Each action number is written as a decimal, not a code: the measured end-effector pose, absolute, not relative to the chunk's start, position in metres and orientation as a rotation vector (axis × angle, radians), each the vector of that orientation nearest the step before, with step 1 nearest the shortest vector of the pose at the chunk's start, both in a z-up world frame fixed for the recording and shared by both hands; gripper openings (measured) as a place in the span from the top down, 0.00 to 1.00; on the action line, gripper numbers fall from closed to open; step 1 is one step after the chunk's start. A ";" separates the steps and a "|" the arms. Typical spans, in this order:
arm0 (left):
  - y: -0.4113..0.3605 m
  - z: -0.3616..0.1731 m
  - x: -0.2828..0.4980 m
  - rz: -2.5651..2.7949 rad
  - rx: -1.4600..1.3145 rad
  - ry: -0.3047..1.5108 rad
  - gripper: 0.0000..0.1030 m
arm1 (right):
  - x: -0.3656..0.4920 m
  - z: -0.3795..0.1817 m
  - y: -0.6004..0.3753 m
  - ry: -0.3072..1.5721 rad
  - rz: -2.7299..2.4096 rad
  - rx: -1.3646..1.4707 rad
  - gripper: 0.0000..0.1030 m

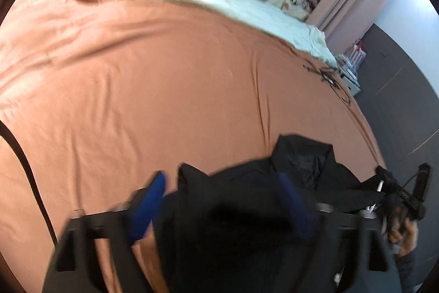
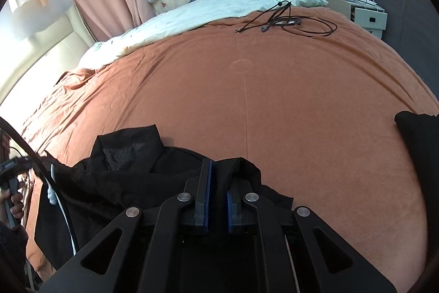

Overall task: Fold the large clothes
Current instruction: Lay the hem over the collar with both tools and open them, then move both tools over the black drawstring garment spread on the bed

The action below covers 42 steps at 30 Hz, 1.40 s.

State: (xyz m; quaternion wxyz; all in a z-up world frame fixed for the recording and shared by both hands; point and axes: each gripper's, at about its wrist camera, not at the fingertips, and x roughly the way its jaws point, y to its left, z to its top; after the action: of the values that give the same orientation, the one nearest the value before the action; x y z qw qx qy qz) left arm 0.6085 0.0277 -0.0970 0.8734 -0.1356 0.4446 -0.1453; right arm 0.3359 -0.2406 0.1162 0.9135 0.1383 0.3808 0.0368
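A black garment [image 1: 301, 155] lies crumpled near the front edge of the orange bed cover [image 1: 164, 73]. My left gripper [image 1: 223, 194] is open wide, its blue fingers [image 1: 152, 199] standing either side of a blurred bunch of the garment without pressing on it. In the right wrist view the same garment [image 2: 123, 164] spreads to the left. My right gripper [image 2: 219, 177] is nearly shut, with a fold of the black cloth caught between its blue pads [image 2: 210, 183] and draped over the right finger. A hand [image 1: 403, 229] holds the right gripper's handle.
Black cables [image 2: 288, 21] lie on the far part of the orange cover [image 2: 301, 100]. A white duvet [image 2: 192, 15], pillows and soft toys sit behind them. Another black cloth [image 2: 417, 133] is at the right edge. A white bedside cabinet [image 2: 365, 13] stands beyond the bed.
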 end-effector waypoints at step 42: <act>-0.004 -0.180 0.638 -0.259 -0.062 1.175 0.41 | 0.411 0.052 -0.267 1.054 0.053 0.183 0.48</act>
State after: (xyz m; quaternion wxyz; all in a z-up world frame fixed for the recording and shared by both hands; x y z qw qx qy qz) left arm 0.6383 -0.0041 -0.1799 0.8241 -0.0290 0.5524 -0.1220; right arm 0.4106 -0.2672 0.0521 0.8600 0.0873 0.5022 0.0254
